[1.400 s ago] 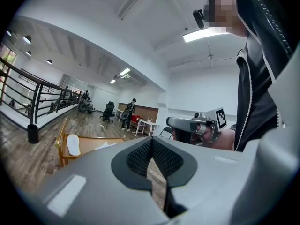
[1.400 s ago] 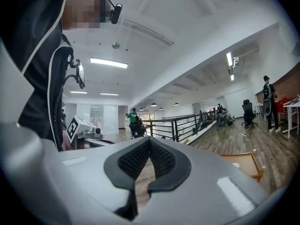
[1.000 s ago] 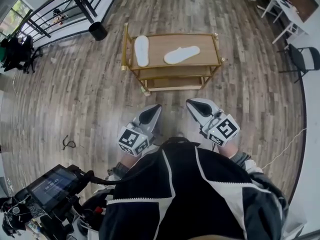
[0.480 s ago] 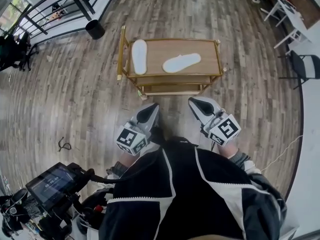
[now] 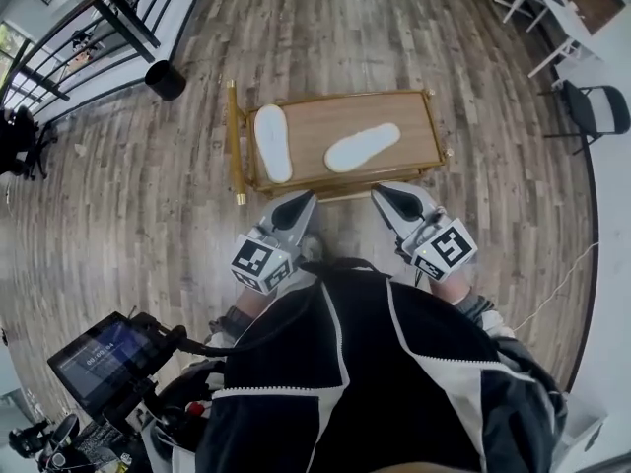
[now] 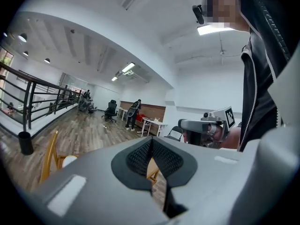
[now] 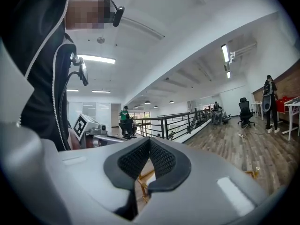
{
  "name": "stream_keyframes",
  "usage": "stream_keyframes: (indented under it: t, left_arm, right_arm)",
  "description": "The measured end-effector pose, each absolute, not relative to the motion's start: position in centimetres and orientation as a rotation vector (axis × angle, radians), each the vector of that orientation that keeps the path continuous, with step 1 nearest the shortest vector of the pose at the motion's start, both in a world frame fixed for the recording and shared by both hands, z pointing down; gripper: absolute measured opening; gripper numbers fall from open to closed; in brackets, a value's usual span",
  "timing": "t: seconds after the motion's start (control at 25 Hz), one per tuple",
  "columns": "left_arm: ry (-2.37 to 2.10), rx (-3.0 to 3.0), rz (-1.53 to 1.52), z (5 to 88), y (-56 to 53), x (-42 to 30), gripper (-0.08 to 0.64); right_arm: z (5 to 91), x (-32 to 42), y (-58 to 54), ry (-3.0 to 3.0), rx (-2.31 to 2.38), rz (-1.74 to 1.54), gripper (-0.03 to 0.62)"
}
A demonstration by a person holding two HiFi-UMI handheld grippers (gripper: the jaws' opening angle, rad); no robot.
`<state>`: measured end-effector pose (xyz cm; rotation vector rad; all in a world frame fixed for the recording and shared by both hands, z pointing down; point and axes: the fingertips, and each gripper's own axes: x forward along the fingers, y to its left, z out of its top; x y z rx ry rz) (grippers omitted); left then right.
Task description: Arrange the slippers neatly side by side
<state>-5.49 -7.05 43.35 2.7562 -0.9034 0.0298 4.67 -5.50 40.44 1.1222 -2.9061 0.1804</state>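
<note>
Two white slippers lie on the top shelf of a gold-framed wooden cart (image 5: 414,116). The left slipper (image 5: 272,142) lies lengthwise at the cart's left end. The right slipper (image 5: 362,147) lies slanted across the middle, apart from the first. My left gripper (image 5: 299,205) hovers shut and empty just in front of the cart's near edge. My right gripper (image 5: 386,197) is shut and empty at the same edge, to the right. In the left gripper view the shut left gripper (image 6: 151,154) points past the cart, with the right gripper's body (image 6: 206,125) beyond. In the right gripper view the right gripper (image 7: 149,155) is shut.
A black bin (image 5: 165,80) stands by a black railing (image 5: 89,28) at the far left. A black chair (image 5: 596,111) and a white table (image 5: 552,8) stand at the far right. A screen device (image 5: 104,355) sits low at my left. Wooden floor surrounds the cart.
The cart with the slippers has come much closer in the head view. Both grippers, still shut, now reach its near edge.
</note>
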Motion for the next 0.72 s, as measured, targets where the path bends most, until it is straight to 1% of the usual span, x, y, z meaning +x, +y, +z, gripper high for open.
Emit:
stream_keyframes:
  t: [0.24,0.44,0.72]
  left_arm:
    - [-0.849,2.758,0.063,44.3,-11.5,-9.0,0.018]
    - [-0.849,2.755,0.035,44.5,-14.2,-11.0,0.018]
    - [-0.867,2.778,-0.026,43.9,-15.6,-11.0,0.018]
  right_arm:
    - [41.0,1.0,-10.7,-2.895,1.146,0.189,0.003]
    - [40.7,-0.9,-13.8,-2.895,1.158,0.148,0.003]
    - [41.3,-1.4,-15.4,-2.893,1.094,0.145,0.003]
